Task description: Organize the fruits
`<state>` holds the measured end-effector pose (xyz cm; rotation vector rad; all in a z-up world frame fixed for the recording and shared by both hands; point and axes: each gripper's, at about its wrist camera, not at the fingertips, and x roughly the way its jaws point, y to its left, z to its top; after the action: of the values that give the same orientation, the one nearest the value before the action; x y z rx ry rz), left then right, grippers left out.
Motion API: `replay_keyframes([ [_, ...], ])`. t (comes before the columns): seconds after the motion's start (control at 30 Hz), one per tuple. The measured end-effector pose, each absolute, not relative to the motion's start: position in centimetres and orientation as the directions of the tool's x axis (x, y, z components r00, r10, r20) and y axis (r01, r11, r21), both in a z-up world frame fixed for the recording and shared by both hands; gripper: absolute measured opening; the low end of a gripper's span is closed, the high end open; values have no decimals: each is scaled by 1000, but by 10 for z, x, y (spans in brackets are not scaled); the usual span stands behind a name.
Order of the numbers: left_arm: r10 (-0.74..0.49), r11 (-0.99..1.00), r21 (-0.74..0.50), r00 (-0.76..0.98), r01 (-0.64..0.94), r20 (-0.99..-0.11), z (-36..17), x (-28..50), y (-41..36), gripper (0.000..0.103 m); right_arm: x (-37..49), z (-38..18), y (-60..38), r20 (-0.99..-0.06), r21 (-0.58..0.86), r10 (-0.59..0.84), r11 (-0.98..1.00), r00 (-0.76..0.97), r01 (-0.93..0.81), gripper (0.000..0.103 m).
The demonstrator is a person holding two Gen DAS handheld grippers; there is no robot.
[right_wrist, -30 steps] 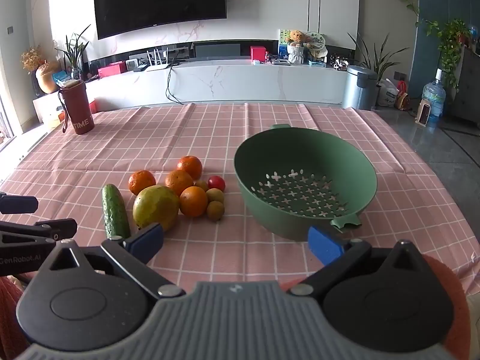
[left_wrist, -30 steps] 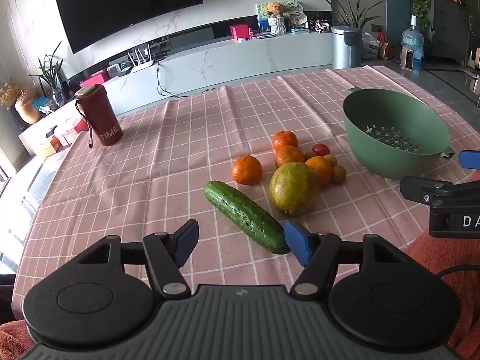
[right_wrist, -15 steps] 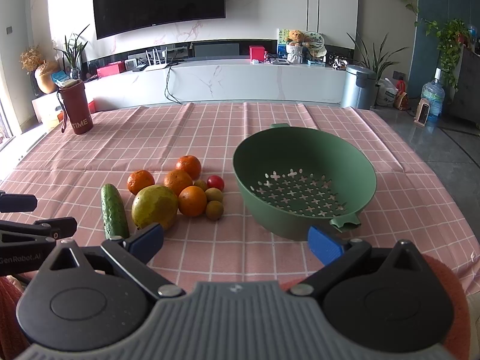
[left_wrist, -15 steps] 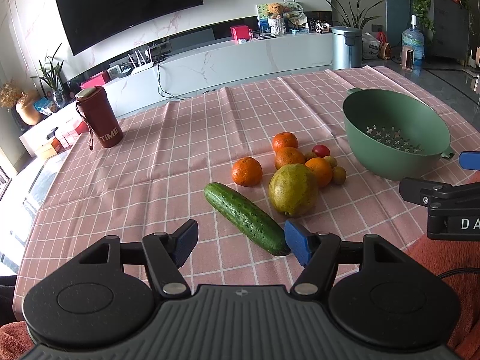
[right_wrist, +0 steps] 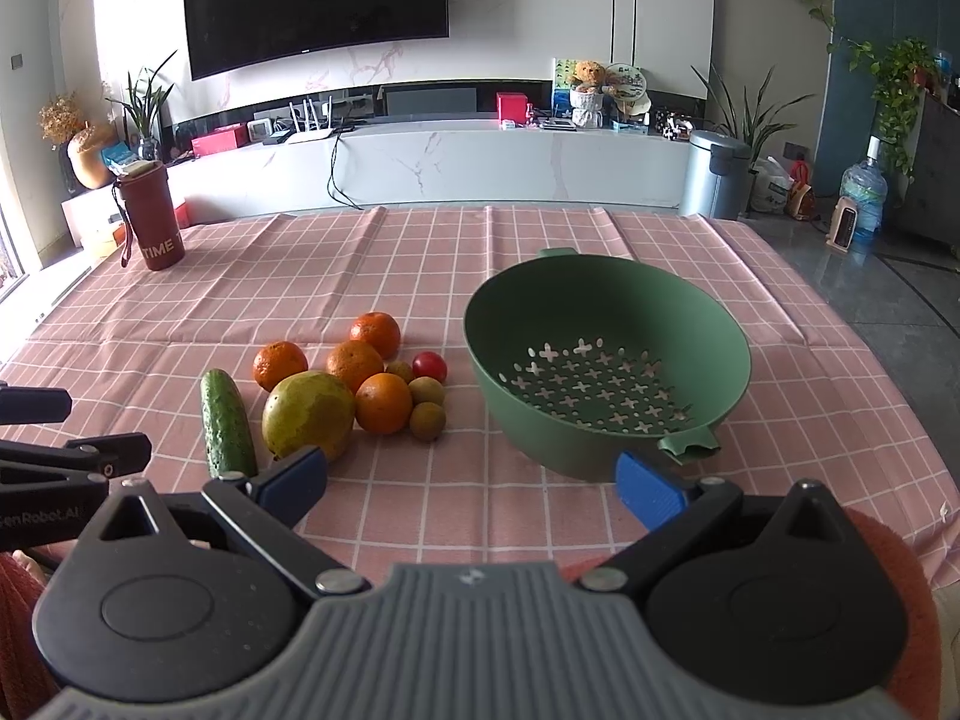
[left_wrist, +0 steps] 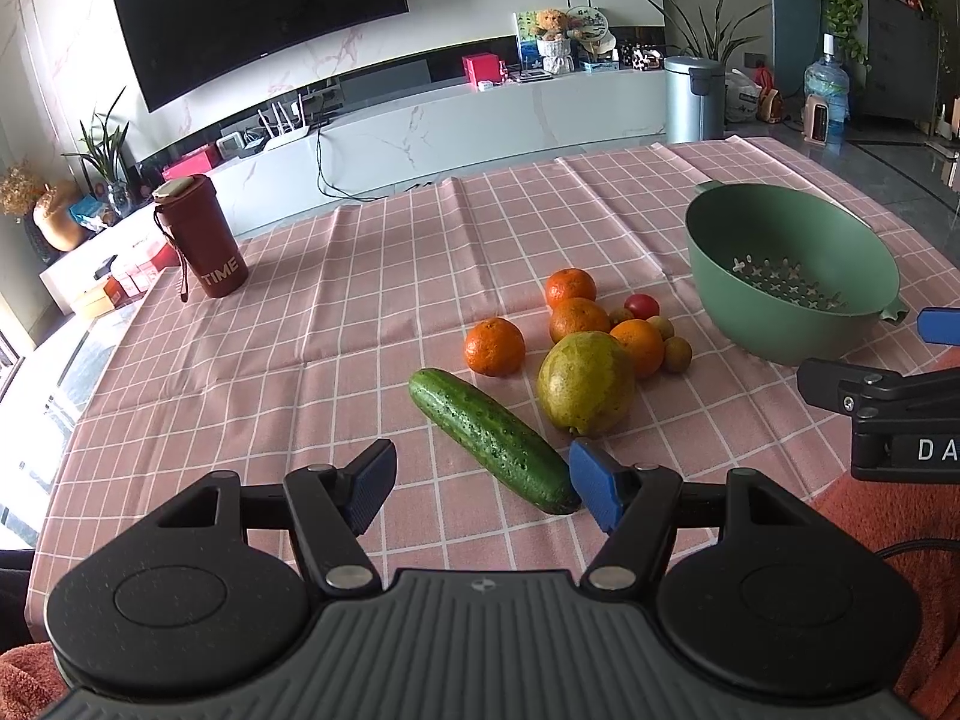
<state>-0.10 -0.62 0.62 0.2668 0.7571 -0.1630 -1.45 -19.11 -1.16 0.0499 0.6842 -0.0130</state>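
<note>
A cluster of fruit lies on the pink checked tablecloth: a green cucumber [left_wrist: 492, 438] [right_wrist: 227, 426], a large yellow-green fruit [left_wrist: 585, 383] [right_wrist: 309, 415], several oranges [left_wrist: 494, 345] [right_wrist: 383, 403], a red tomato [left_wrist: 641, 306] [right_wrist: 429, 365] and small brown fruits [left_wrist: 677, 354] [right_wrist: 427, 420]. An empty green colander [left_wrist: 791, 276] [right_wrist: 606, 360] stands to their right. My left gripper [left_wrist: 483, 483] is open and empty, just short of the cucumber's near end. My right gripper [right_wrist: 474, 483] is open and empty, in front of the colander's near rim.
A dark red tumbler marked TIME [left_wrist: 201, 237] [right_wrist: 150, 216] stands at the table's far left. The tablecloth [left_wrist: 360, 312] covers the whole table. A TV cabinet and a bin [right_wrist: 717, 180] stand beyond the far edge. The right gripper's body shows in the left wrist view [left_wrist: 888, 414].
Both grippers stay open and nearly still. The right wrist view has shifted slightly, so the fruit and colander sit a touch further left.
</note>
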Motion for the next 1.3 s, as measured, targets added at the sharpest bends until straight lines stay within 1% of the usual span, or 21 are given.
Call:
replay_keyframes([
  [1.3,-48,955,180,719,237,-693,10,-1,-6,78,-14,-12,-192,-635,48,8,998,773,30,98],
])
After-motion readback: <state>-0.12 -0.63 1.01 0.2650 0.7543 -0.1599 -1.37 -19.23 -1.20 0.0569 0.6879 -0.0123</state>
